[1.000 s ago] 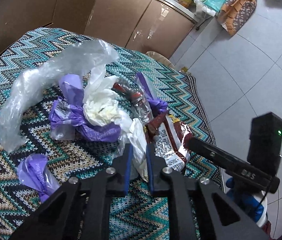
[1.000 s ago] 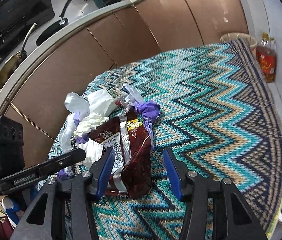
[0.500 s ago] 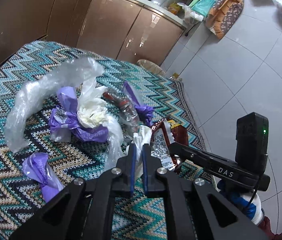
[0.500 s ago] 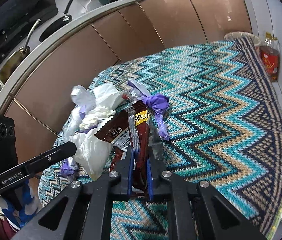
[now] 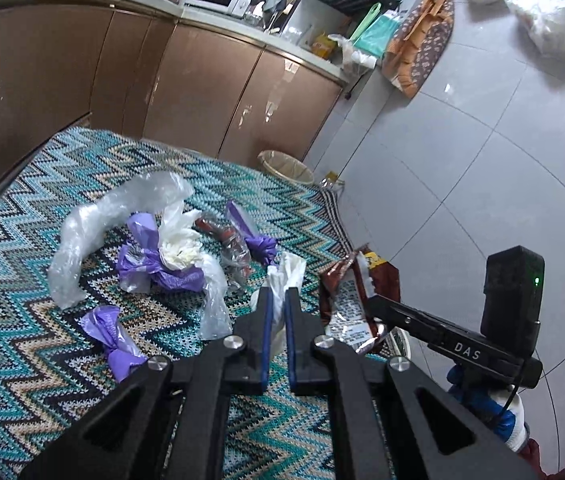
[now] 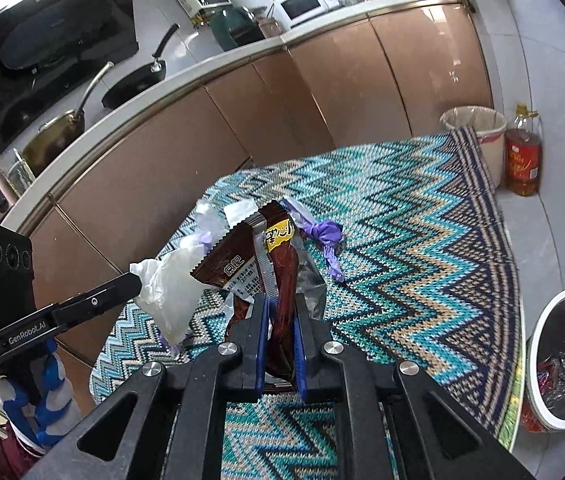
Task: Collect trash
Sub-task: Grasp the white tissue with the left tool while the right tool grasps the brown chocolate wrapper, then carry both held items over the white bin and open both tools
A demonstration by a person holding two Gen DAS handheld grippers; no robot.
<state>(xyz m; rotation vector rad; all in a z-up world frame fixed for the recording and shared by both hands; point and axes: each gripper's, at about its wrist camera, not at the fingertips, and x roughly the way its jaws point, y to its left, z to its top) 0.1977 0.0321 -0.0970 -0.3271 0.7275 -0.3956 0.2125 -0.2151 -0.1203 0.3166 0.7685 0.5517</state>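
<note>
- Left claw (image 5: 276, 304) is pressed together on a crumpled white plastic bag (image 5: 287, 276), which sticks up past its blue pads and hangs clear of the zigzag cloth (image 5: 42, 344) that covers the surface.
- Right claw (image 6: 280, 312) pinches a dark brown snack wrapper (image 6: 258, 256), held upright between its pads above the same cloth; its jaws have just closed on it.
- Wrapper: glossy brown foil with a serrated top edge, a silver seam down its back, a yellow patch with dark characters near the top, white characters on the brown panel, and a block of small print too fine to read.
- White bag: thin, wrinkled and milky, bunched into a narrow twist where the pads grip it.
- Writing on the rigs: "DAS" on the right claw's arm in the left view, "GenRobot.AI" on the left claw's arm in the right view.
- Other trash on the zigzag cloth, beyond the white bag: a long clear plastic bag (image 5: 102, 220), purple wrappers (image 5: 154, 268) tangled with white tissue (image 5: 180, 250), a crushed clear bottle (image 5: 234, 252), and a separate purple wrapper (image 5: 112, 336) nearer the left claw.
- Beside the cloth's right edge in the right view, a white-rimmed bin (image 6: 538, 400) with a black liner stands on the floor, with red scraps inside.
- At the cloth's far corner stand a lined pale bin (image 6: 478, 120) and an oil bottle (image 6: 522, 156).
</note>
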